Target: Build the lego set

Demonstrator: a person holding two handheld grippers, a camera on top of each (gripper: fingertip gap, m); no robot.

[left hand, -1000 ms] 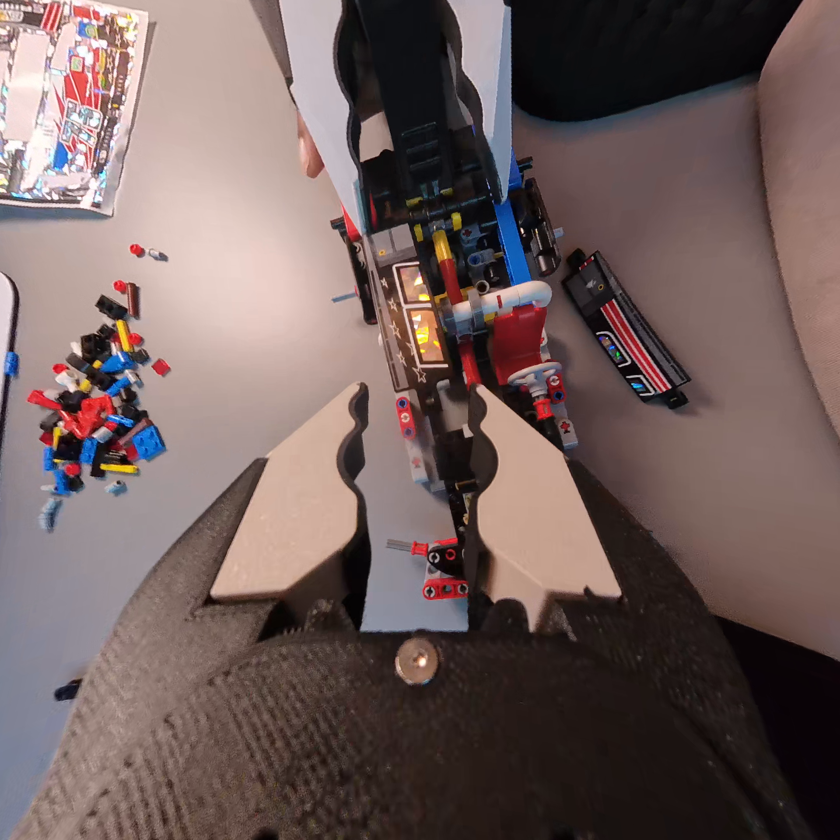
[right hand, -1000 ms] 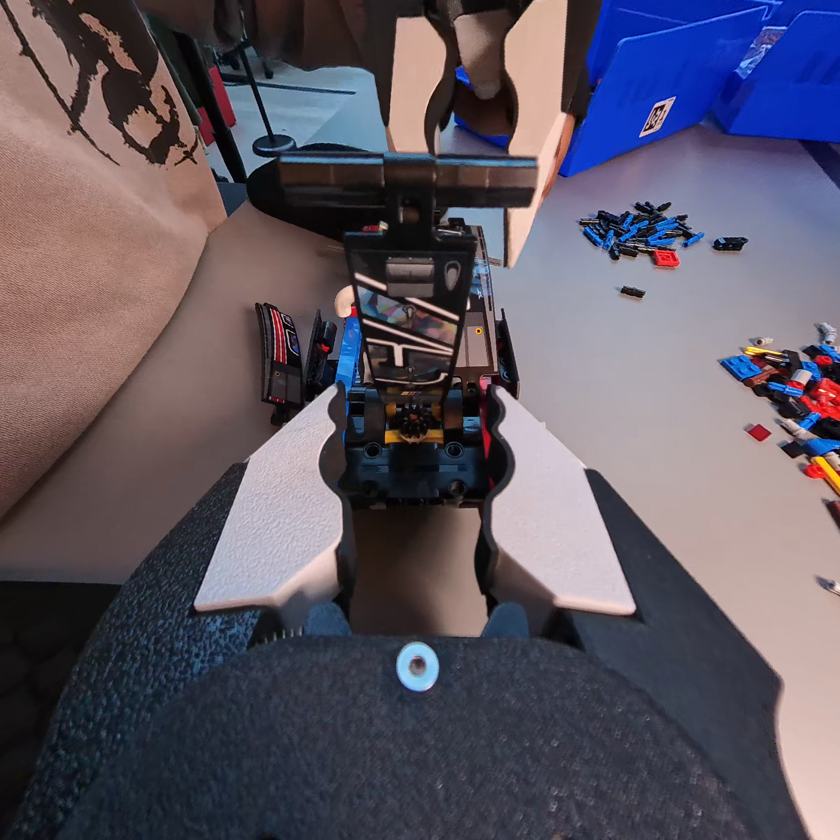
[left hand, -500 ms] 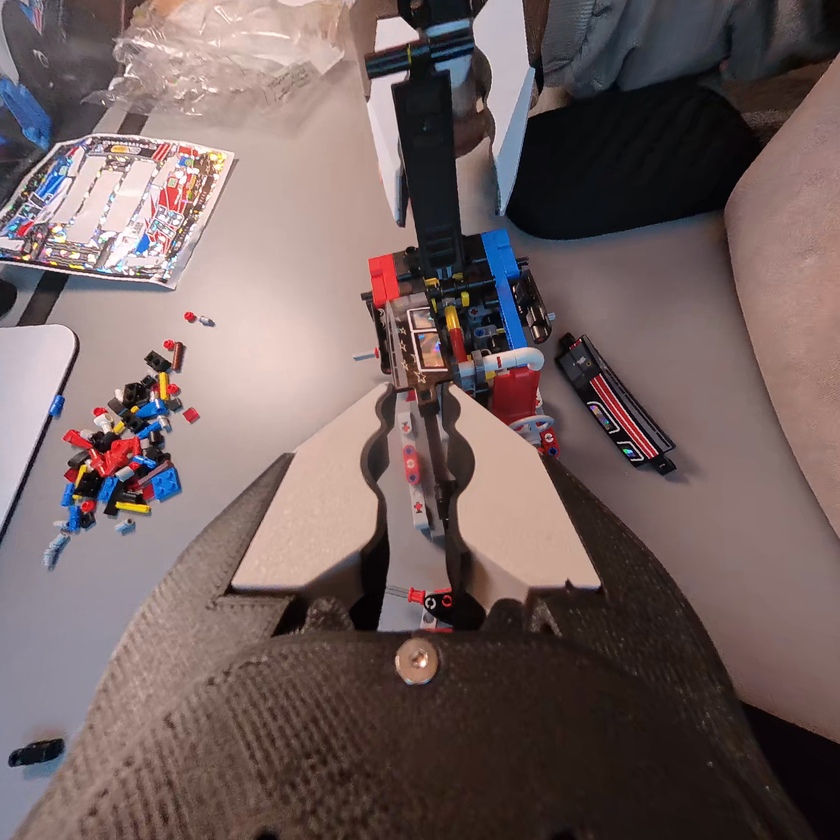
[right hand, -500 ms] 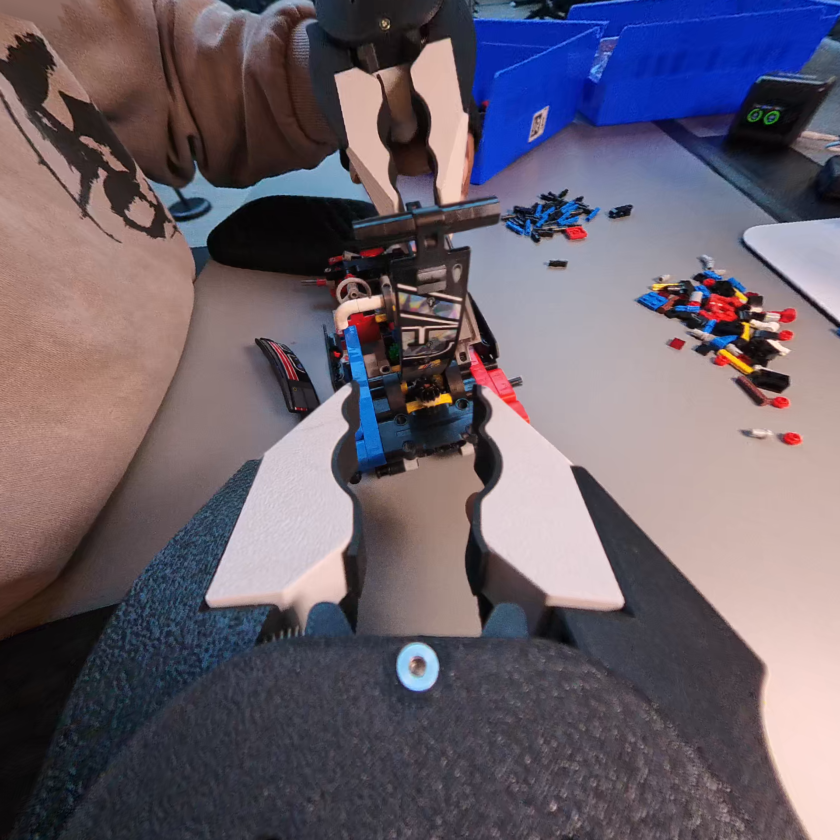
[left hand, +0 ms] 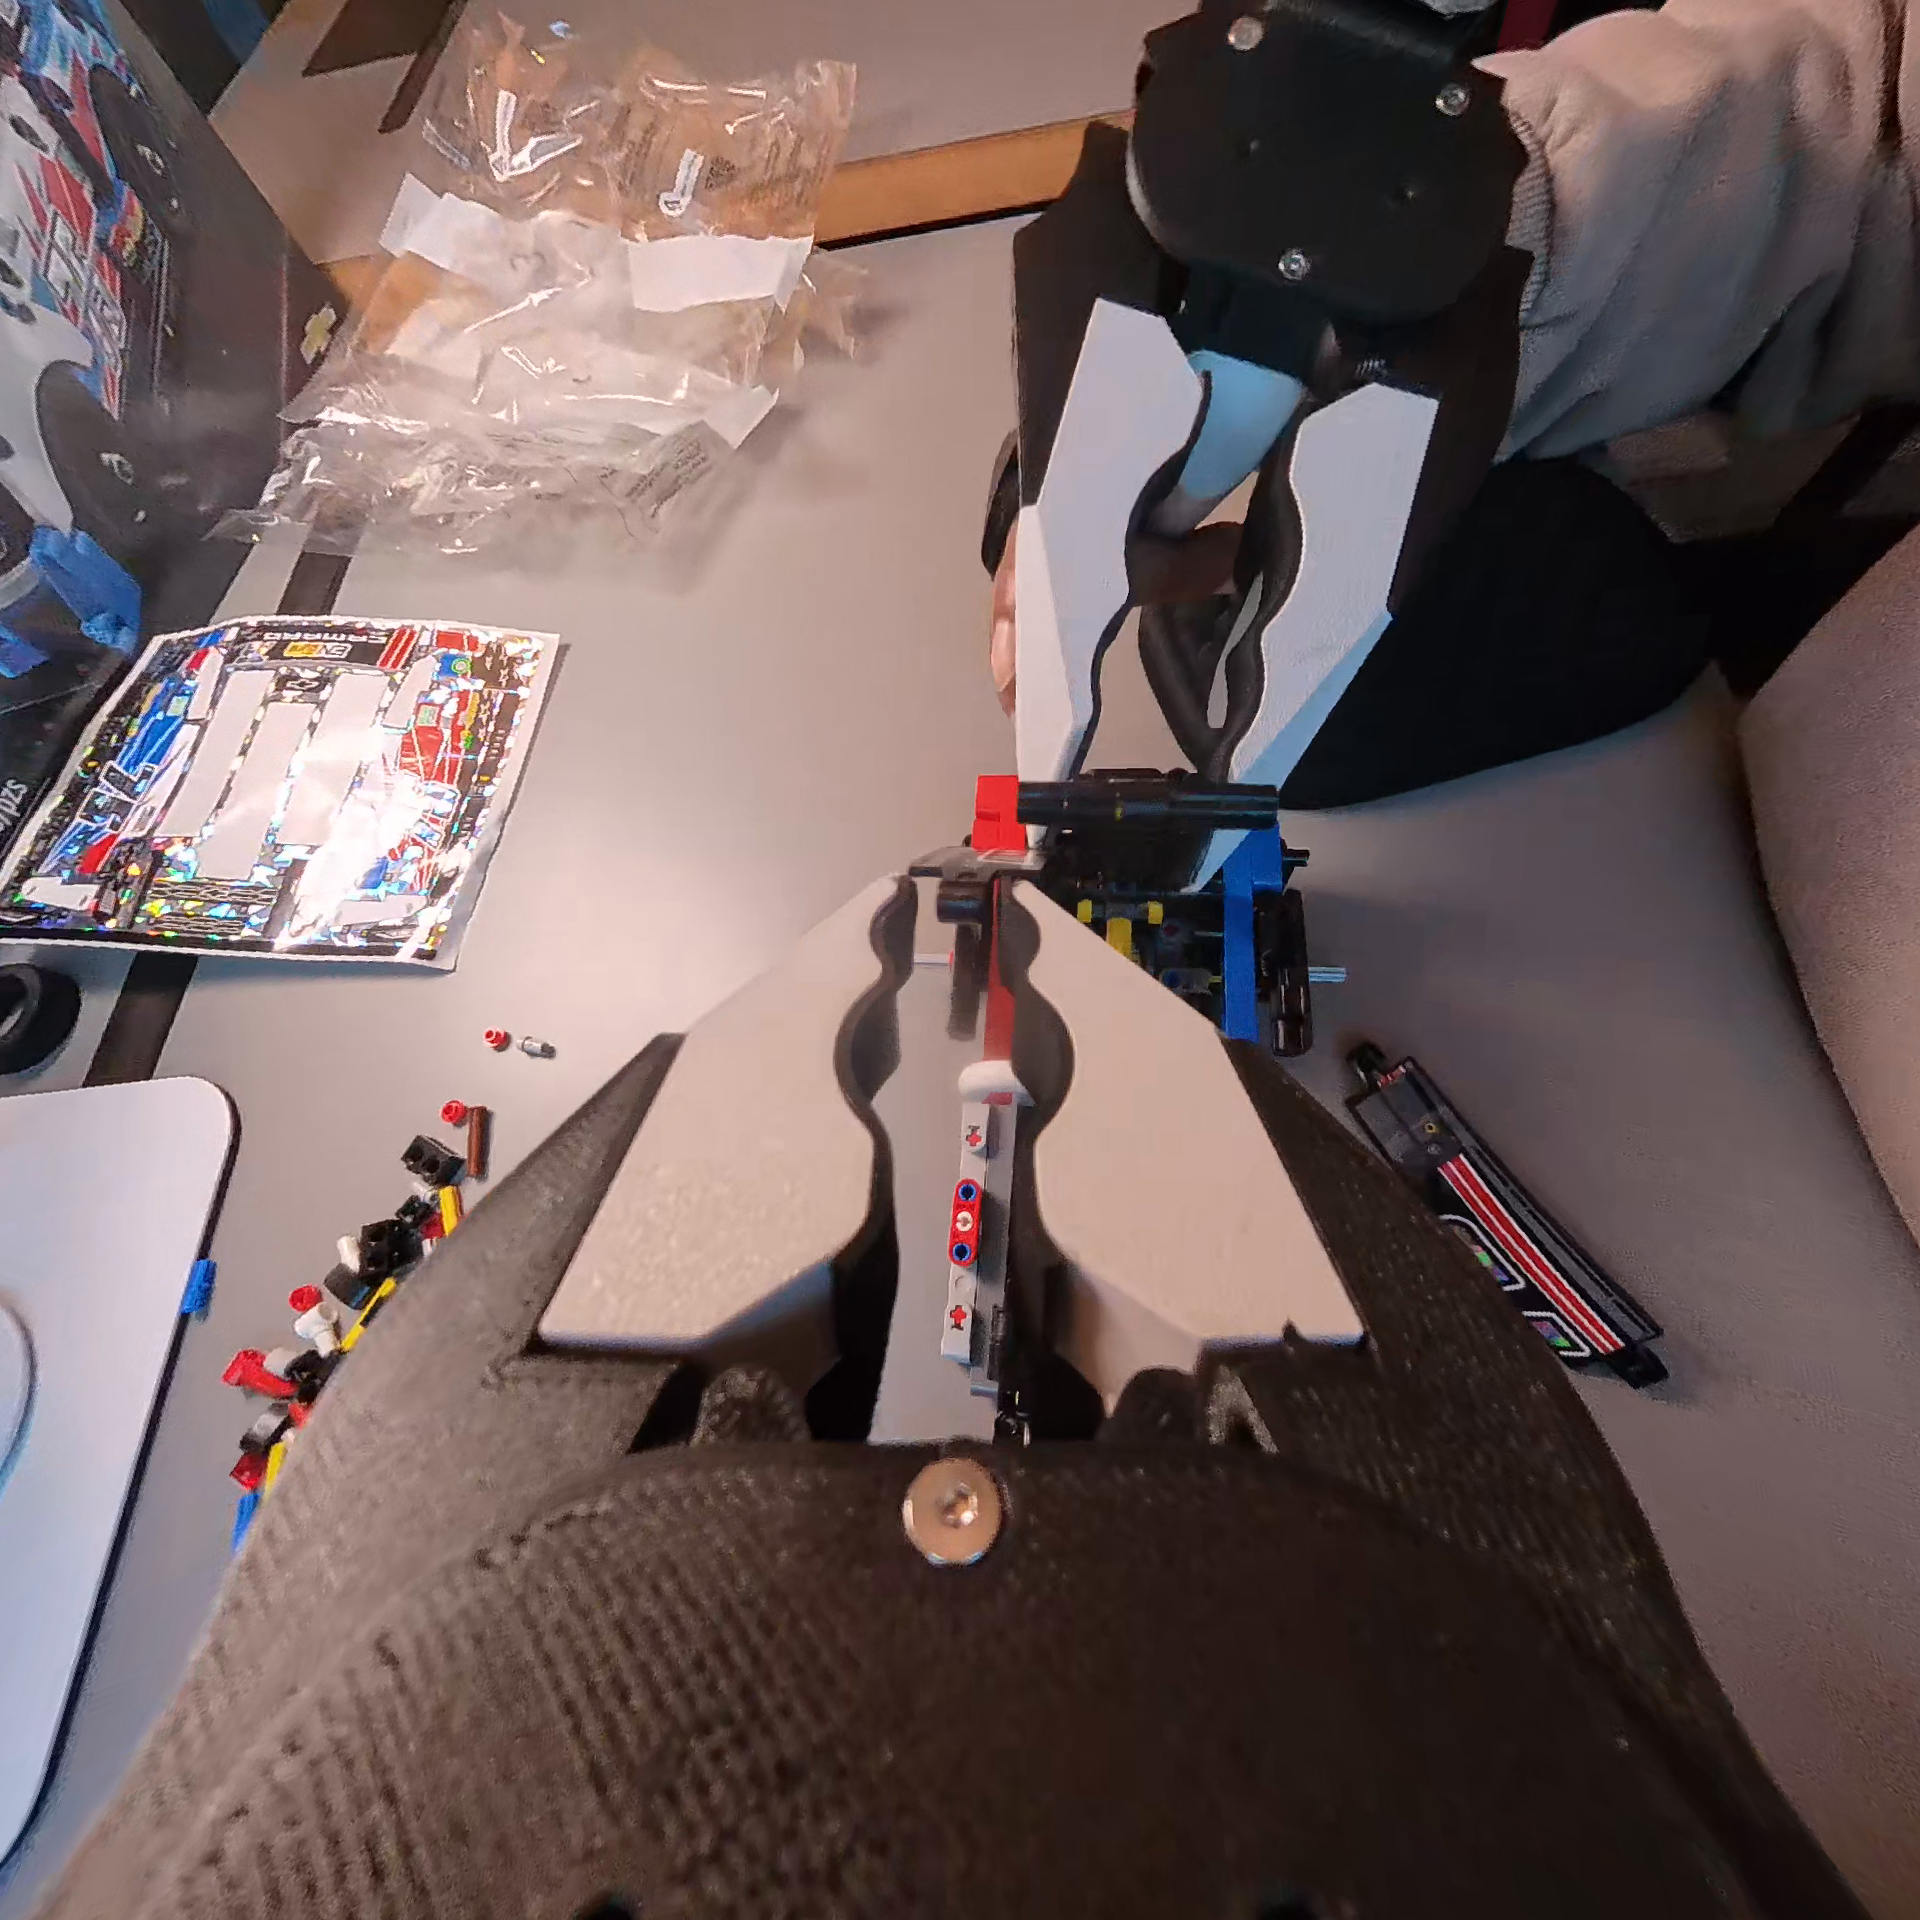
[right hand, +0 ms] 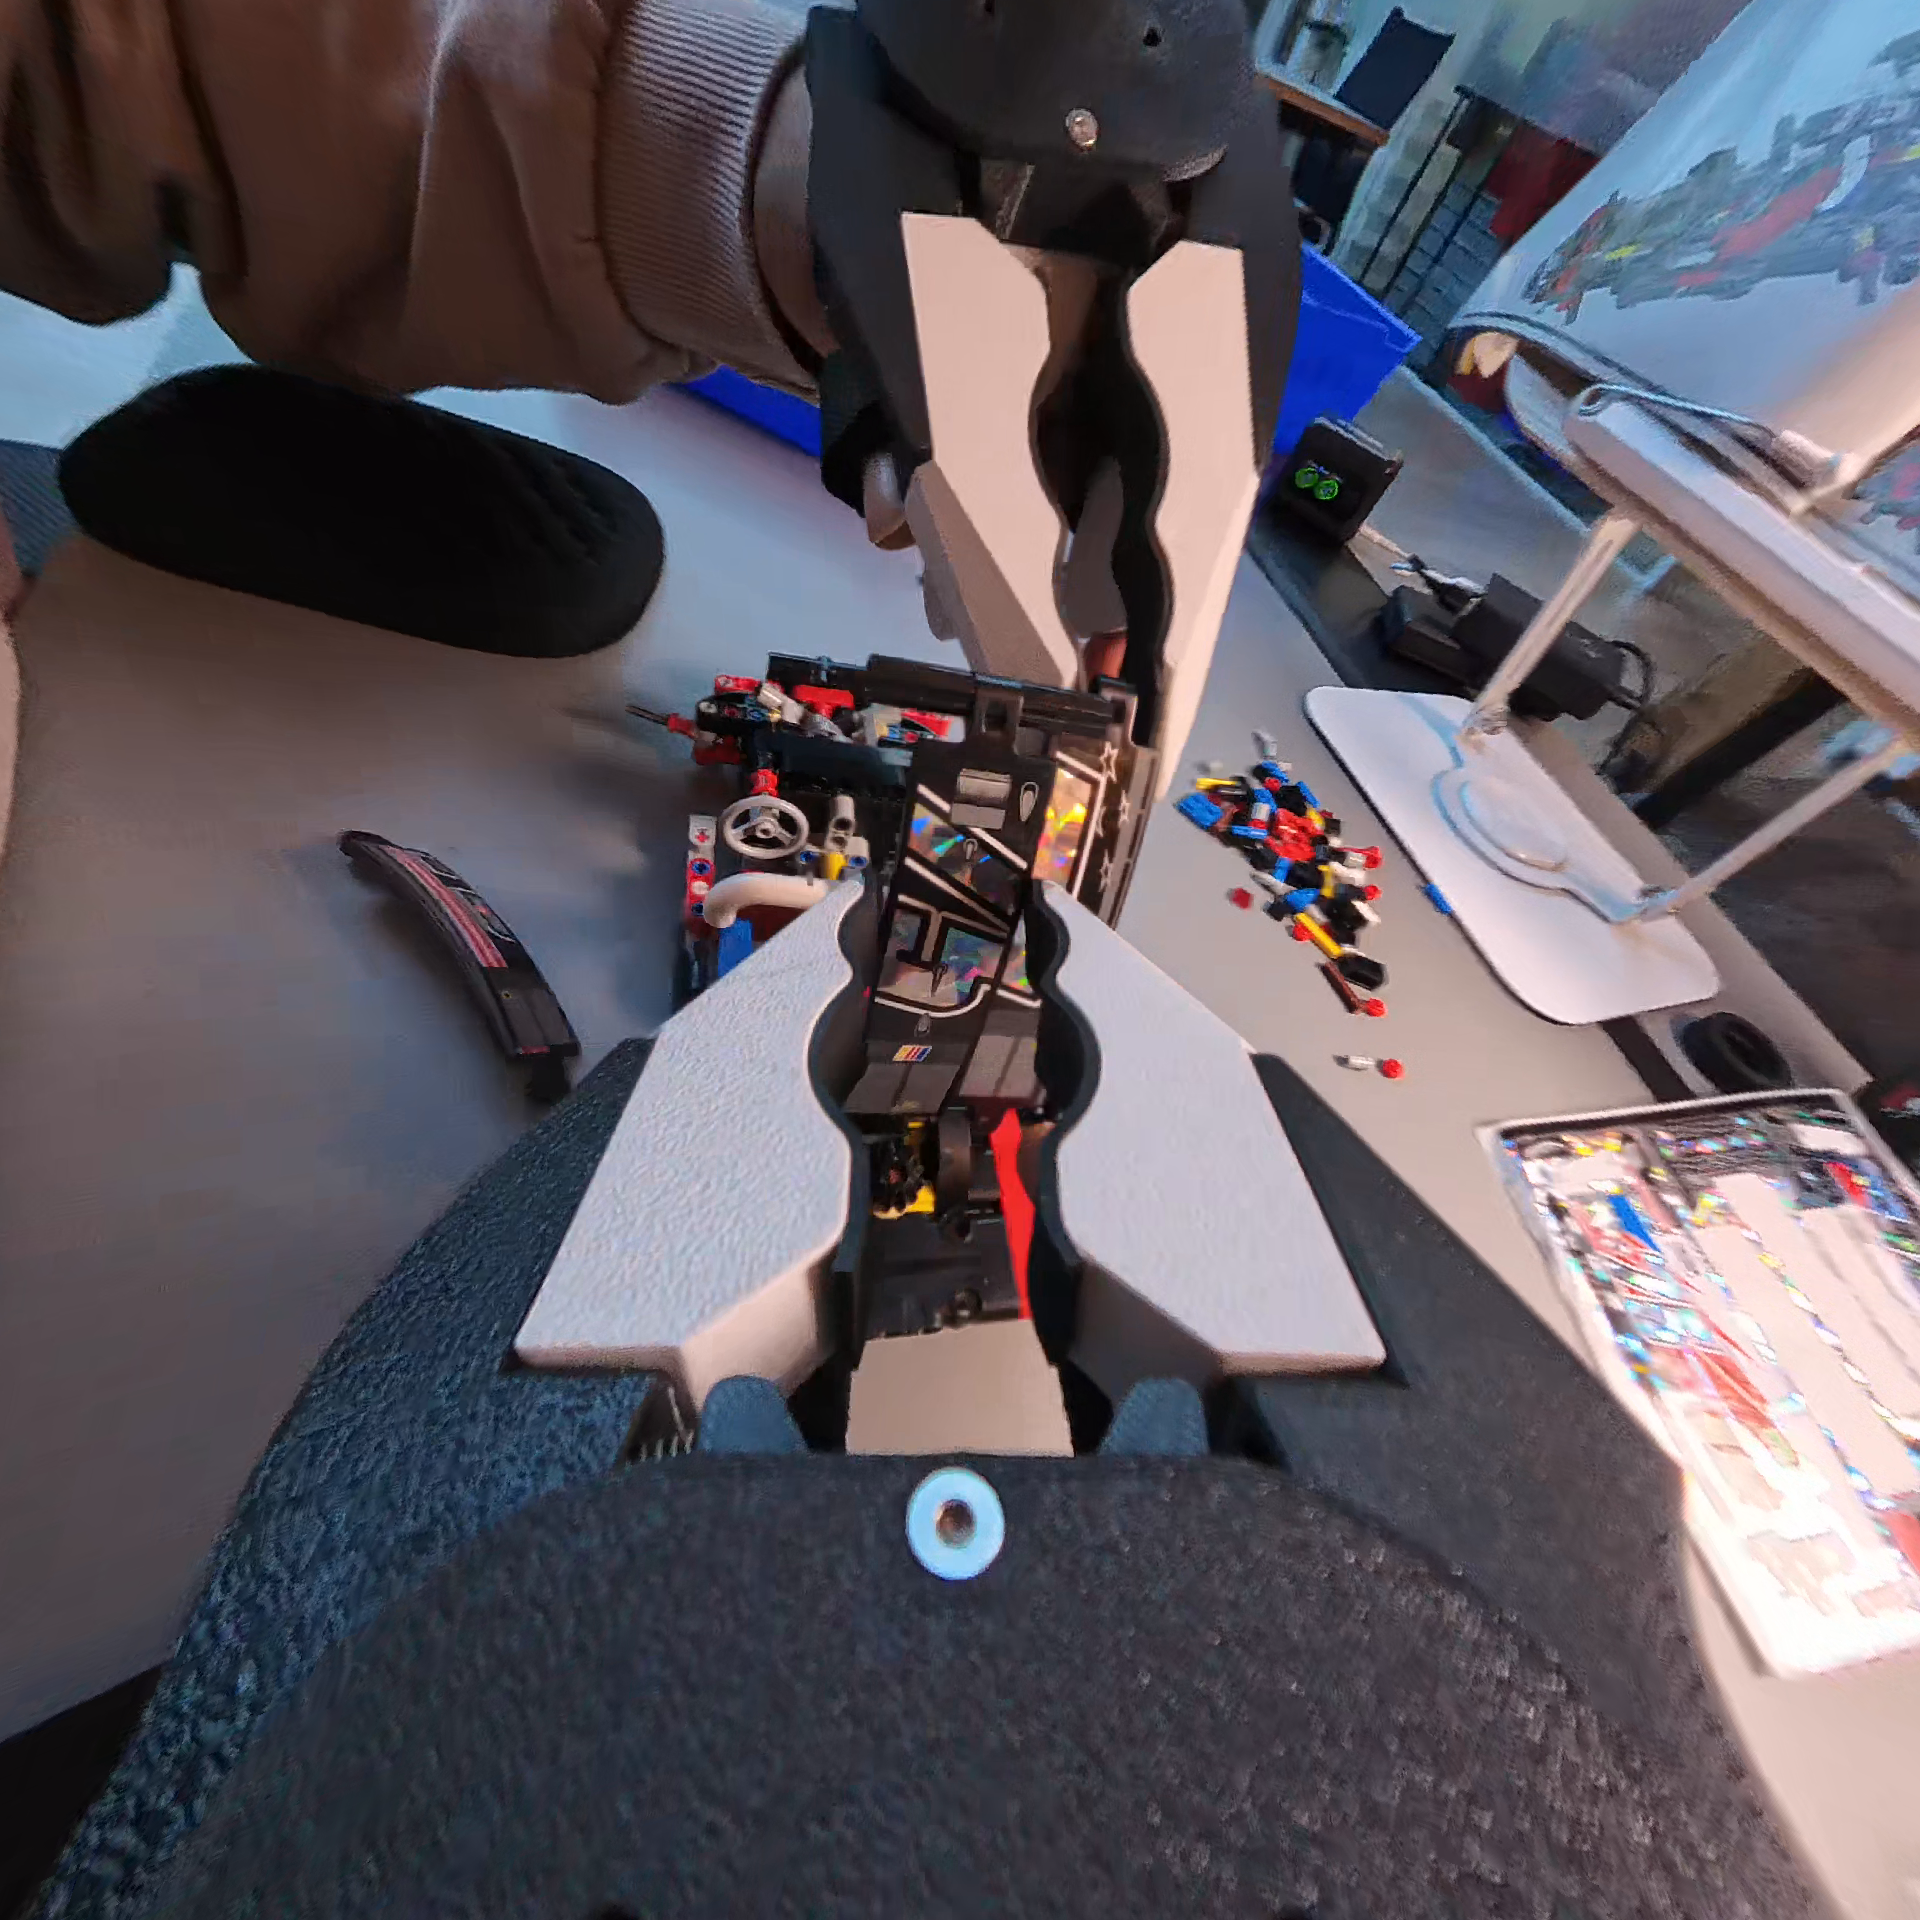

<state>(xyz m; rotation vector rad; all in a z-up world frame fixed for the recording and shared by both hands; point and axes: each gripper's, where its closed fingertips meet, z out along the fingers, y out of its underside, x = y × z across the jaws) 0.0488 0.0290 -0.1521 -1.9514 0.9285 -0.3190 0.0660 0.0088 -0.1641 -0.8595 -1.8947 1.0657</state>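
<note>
**Both tongs closed on the half-built car at mid-counter**

The lego car (left hand: 1195,914) stood on the grey counter (left hand: 727,748), gripped from opposite ends. The left tongs (left hand: 961,894) were pinched on the car's near end, a grey and red beam running back between their fingers. The right tongs (right hand: 951,914) were pinched on the black stickered panel (right hand: 956,935) that stood tilted up from the car's body. In the left wrist view the right tongs (left hand: 1143,790) came down steeply from above onto the black crossbar at the panel's top; in the right wrist view the left tongs (right hand: 1112,675) met the same bar at its far end.

Room around the car was uneven. A curved black piece with red stripes (left hand: 1507,1226) lay just beside it, well apart from the counter's edge, and beyond that piece a tan sleeve (left hand: 1849,831) closed off that side. A black padded rest (right hand: 353,509) lay near the car's far end. On the other side, bare counter separated the car from the pile of loose bricks (right hand: 1288,862), and a white stand base (right hand: 1496,842) lay just past the pile. The sticker sheet (left hand: 270,779) lay flat farther out, with empty clear bags (left hand: 582,281) behind it toward the counter's edge.
</note>
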